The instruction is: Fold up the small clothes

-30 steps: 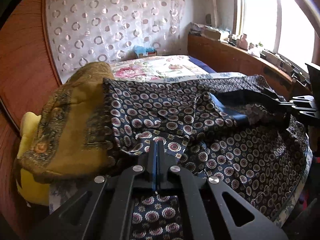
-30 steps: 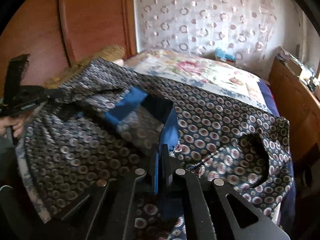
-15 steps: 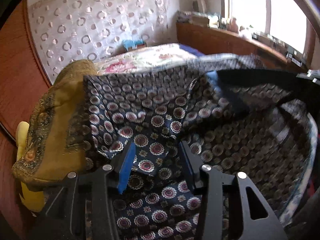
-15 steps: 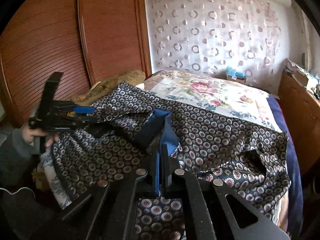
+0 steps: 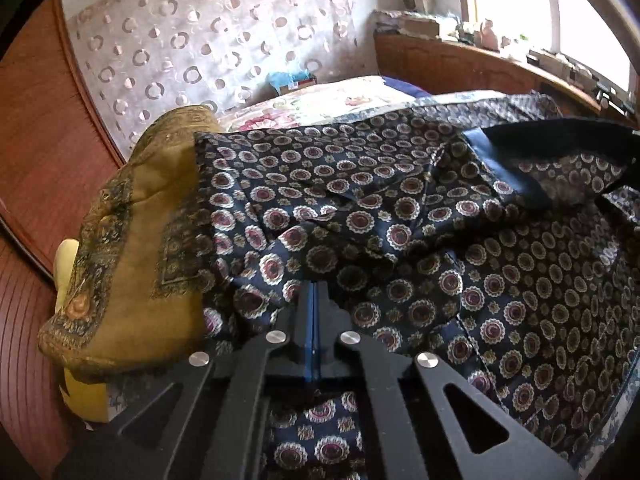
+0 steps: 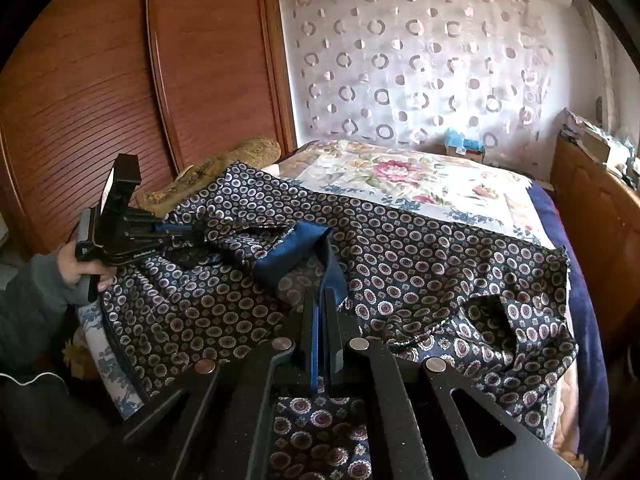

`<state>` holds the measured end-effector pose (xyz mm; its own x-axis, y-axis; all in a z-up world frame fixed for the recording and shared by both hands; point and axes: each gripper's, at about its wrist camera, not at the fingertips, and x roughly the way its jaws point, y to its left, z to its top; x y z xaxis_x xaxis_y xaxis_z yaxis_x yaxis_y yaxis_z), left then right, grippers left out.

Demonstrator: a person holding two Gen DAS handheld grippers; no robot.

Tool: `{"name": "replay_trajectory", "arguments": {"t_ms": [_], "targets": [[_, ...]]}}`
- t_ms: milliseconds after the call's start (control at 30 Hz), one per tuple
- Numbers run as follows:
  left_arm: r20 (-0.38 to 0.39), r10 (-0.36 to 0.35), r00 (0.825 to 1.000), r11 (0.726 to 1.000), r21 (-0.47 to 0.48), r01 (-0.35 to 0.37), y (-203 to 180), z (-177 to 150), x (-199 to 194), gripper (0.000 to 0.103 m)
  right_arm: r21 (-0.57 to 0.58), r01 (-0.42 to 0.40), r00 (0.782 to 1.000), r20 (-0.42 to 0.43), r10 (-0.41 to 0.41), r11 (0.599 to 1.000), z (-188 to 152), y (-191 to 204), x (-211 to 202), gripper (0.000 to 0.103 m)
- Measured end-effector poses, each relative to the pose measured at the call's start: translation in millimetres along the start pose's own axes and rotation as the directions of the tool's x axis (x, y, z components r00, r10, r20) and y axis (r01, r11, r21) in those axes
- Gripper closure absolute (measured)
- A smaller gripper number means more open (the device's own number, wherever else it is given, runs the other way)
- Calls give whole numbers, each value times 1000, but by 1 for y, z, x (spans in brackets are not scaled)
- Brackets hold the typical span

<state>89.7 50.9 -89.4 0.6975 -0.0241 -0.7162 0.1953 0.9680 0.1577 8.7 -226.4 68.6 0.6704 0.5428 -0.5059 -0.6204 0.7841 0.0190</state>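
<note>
A dark navy garment with a round medallion print (image 5: 400, 220) lies spread and rumpled over the near end of the bed; it also shows in the right wrist view (image 6: 420, 264). Its plain blue lining (image 6: 292, 252) is turned out near the middle. My left gripper (image 5: 314, 292) is shut on a fold of the garment near its left side; it shows in the right wrist view (image 6: 188, 236) pinching the cloth. My right gripper (image 6: 322, 300) is shut on the garment's near edge beside the blue lining.
An ochre patterned cushion (image 5: 132, 248) sits at the garment's left edge on a yellow one. The bed has a floral cover (image 6: 420, 184). Wooden wardrobe doors (image 6: 120, 80) stand at left, a wooden ledge with clutter (image 5: 480, 60) at right, and a curtain behind.
My left gripper was shut a second ago, opened half a second ago, and is now shut again on a fold of the garment. My right gripper stays shut on the cloth.
</note>
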Motion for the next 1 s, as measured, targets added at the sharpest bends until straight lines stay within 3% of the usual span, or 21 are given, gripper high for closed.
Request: {"name": "replay_trajectory", "arguments": {"t_ms": [233,467,500,567,600,633,767,867,933,1000], "targets": [[63,-28,998,994,-106,34,19,-30,-46,103,16,-29,1000,-7,29,999,-16,0,-12,102],[93,-28,995,982,-183,45,32,-43,-72,102,49,-36,995,-87,40,998,-54,2,-22,102],[97,-35,995,980,-192,54,34,-43,-72,98,56,-31,994,-101,37,998,-60,1,-22,102],[100,-50,994,975,-209,70,38,-43,-71,79,66,-29,992,-119,37,997,-67,0,-23,102],[102,-67,993,972,-216,88,39,-42,-70,62,69,-24,992,-125,32,997,-69,0,-24,102],[102,-75,992,970,-222,97,40,-41,-67,57,68,-13,991,-129,22,998,-68,-1,-25,102],[90,-103,991,959,-255,123,39,-32,-56,57,60,12,994,-107,-6,998,-60,-1,-30,102],[95,-113,989,952,-273,135,36,-22,-49,57,47,40,995,-93,-35,998,-54,3,-35,91],[91,-127,988,948,-282,148,30,-14,-44,57,35,59,996,-75,-56,998,-49,5,-40,68],[71,-128,989,947,-287,144,27,-10,-37,57,38,68,997,-51,-66,997,-47,4,-49,58]]}}
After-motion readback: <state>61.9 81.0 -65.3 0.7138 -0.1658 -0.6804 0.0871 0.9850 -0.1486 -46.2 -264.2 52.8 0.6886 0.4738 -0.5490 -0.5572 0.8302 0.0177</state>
